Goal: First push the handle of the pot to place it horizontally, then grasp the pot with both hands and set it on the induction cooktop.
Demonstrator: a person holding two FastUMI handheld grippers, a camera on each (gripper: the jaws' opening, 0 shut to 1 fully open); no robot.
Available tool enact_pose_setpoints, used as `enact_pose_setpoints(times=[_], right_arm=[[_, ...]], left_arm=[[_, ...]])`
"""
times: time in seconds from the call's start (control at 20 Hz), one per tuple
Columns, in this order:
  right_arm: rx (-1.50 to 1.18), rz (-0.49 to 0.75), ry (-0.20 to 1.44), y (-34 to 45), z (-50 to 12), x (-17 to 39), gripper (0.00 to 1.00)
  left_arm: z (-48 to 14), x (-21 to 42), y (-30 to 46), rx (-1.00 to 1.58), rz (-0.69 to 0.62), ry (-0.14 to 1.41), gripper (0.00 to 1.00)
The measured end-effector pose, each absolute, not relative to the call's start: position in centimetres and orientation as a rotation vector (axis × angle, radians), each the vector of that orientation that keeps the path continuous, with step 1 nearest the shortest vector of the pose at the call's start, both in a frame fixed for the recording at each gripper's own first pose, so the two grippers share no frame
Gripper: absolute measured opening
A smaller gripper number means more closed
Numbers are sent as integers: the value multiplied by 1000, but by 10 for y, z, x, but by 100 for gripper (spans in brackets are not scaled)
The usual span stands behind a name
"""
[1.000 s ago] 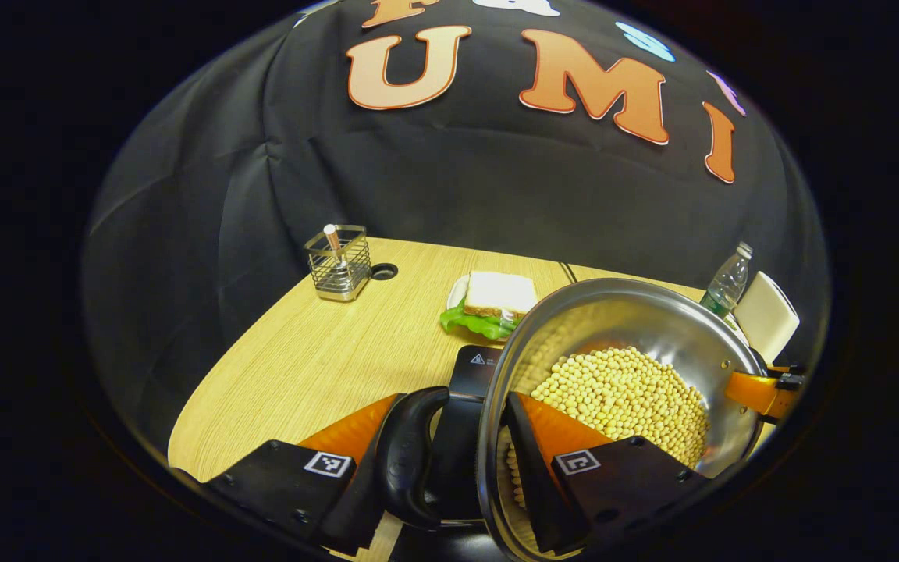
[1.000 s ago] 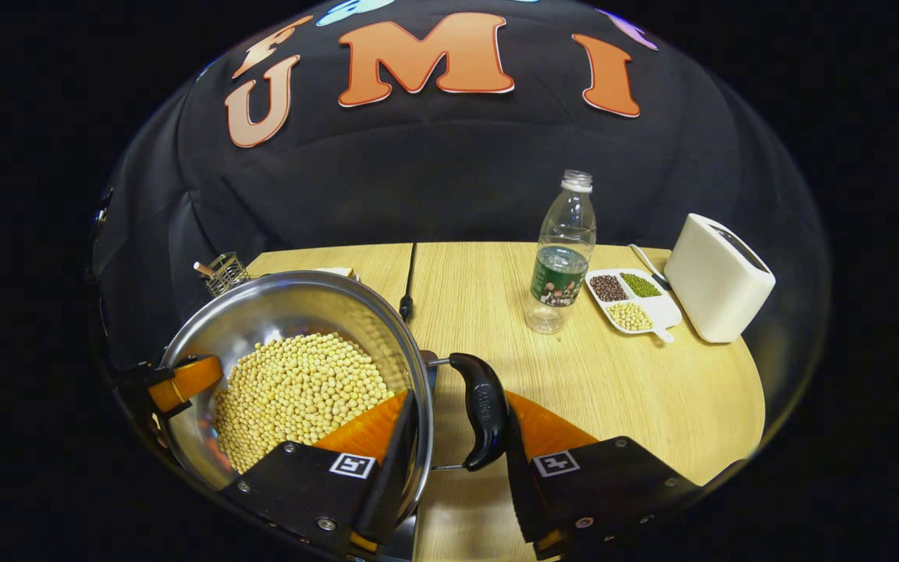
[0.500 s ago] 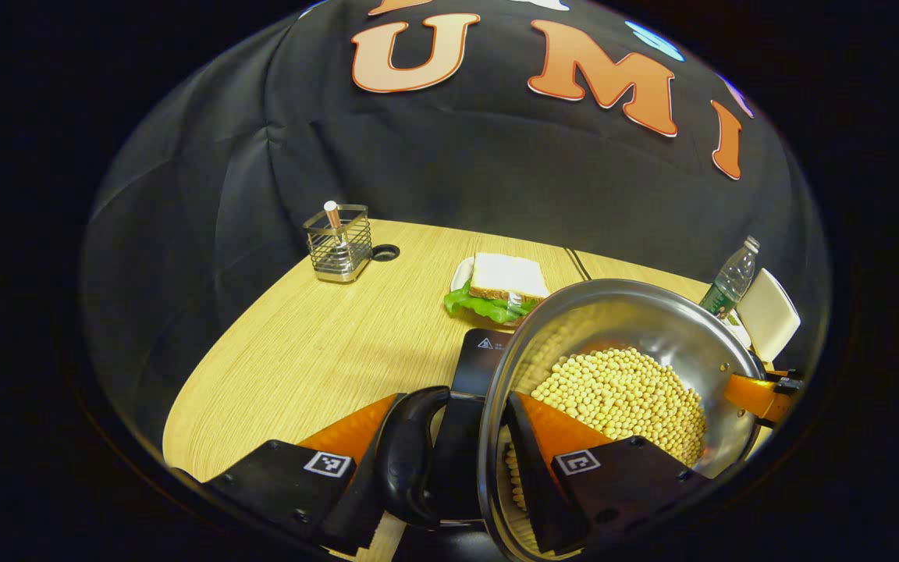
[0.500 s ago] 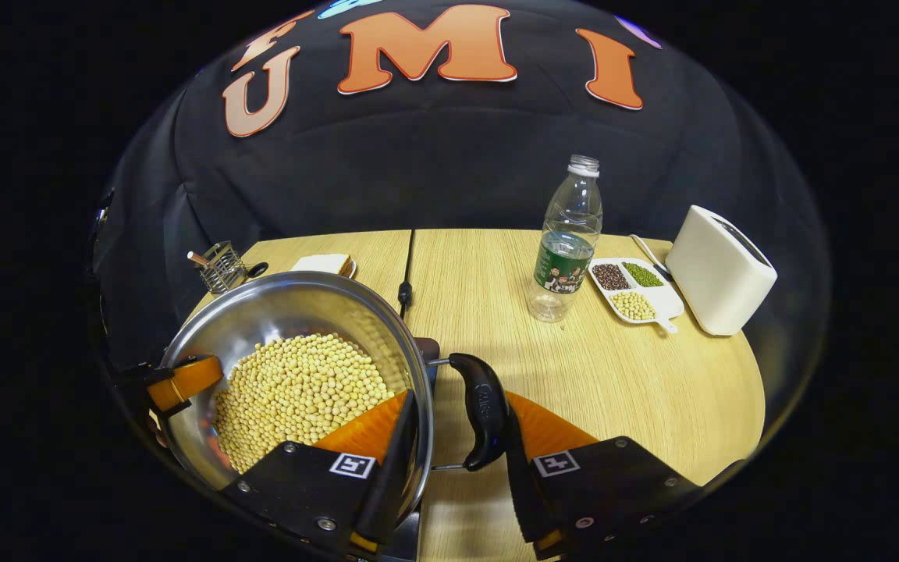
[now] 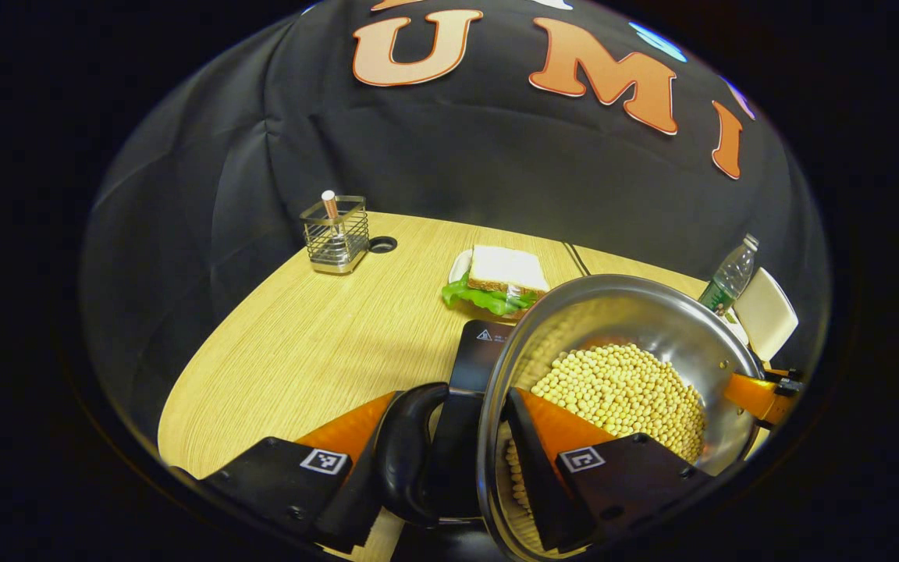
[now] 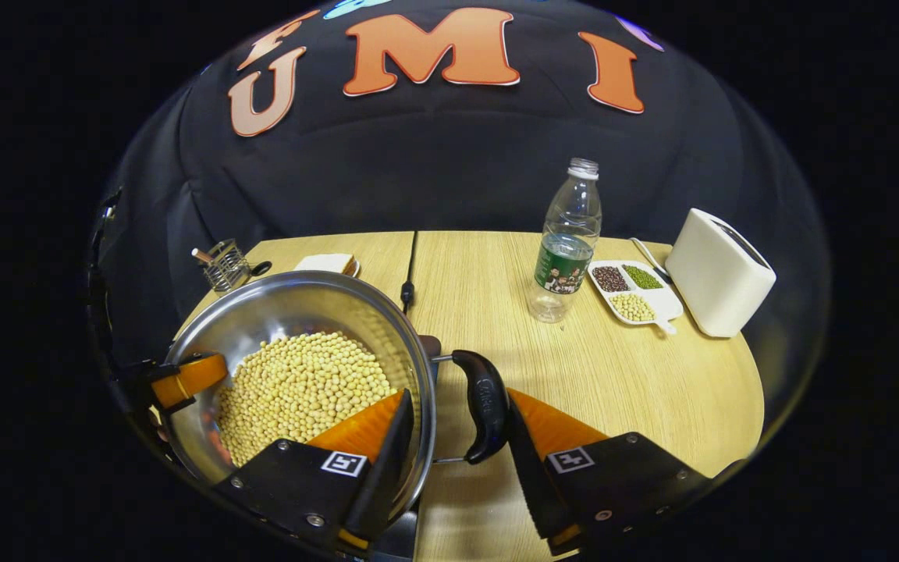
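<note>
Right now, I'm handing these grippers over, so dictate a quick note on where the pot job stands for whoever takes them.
Left gripper: closed across the steel pot's wall and black side handle, one finger inside.
Right gripper: the same on the other black handle.
The pot, full of yellow soybeans, is gripped on both sides above the black induction cooktop; whether it is resting there I cannot tell.
Done: both-sided grasp.
Left: confirm it sits on the cooktop, then open both grippers.

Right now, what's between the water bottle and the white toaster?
In the right gripper view, a small white dish of beans sits between the water bottle and the toaster.
</note>
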State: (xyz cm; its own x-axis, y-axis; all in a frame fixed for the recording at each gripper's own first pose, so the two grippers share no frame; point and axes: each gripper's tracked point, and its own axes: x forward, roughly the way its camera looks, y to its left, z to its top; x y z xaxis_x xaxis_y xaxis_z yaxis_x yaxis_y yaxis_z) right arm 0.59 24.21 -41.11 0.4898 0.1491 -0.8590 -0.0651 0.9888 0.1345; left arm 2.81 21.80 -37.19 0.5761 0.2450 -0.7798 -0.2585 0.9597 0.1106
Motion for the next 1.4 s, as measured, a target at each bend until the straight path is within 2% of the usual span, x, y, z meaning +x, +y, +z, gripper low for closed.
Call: enact_pose_setpoints(times=[0.1, 0.25, 0.5, 0.65, 0.85, 1.05, 1.1, 1.15, 1.2, 1.4], right_arm=[[117, 151, 1009, 241, -396, 10, 76], [101, 167, 900, 229, -362, 16, 80], [82, 129, 675, 186, -286, 28, 86], [56, 85, 517, 148, -226, 35, 87], [56, 61, 400, 108, -162, 20, 89], [53, 21, 255, 61, -102, 9, 90], [44, 7, 224, 50, -89, 8, 91], [38, -19, 197, 38, -78, 7, 97], [35, -34, 178, 27, -69, 4, 93], [57, -26, 115, 16, -34, -3, 93]], left_arm=[[-366, 30, 218, 3, 305, 900, 86], [-343, 42, 218, 58, 298, 831, 88], [-257, 65, 214, 138, 342, 592, 87], [-191, 74, 185, 140, 300, 437, 87], [-115, 69, 135, 109, 230, 273, 88], [-52, 55, 98, 81, 179, 159, 89], [-37, 53, 90, 71, 165, 137, 89], [-22, 49, 82, 65, 156, 120, 89], [-9, 44, 78, 61, 158, 108, 89], [47, 30, 61, 65, 154, 31, 93]])
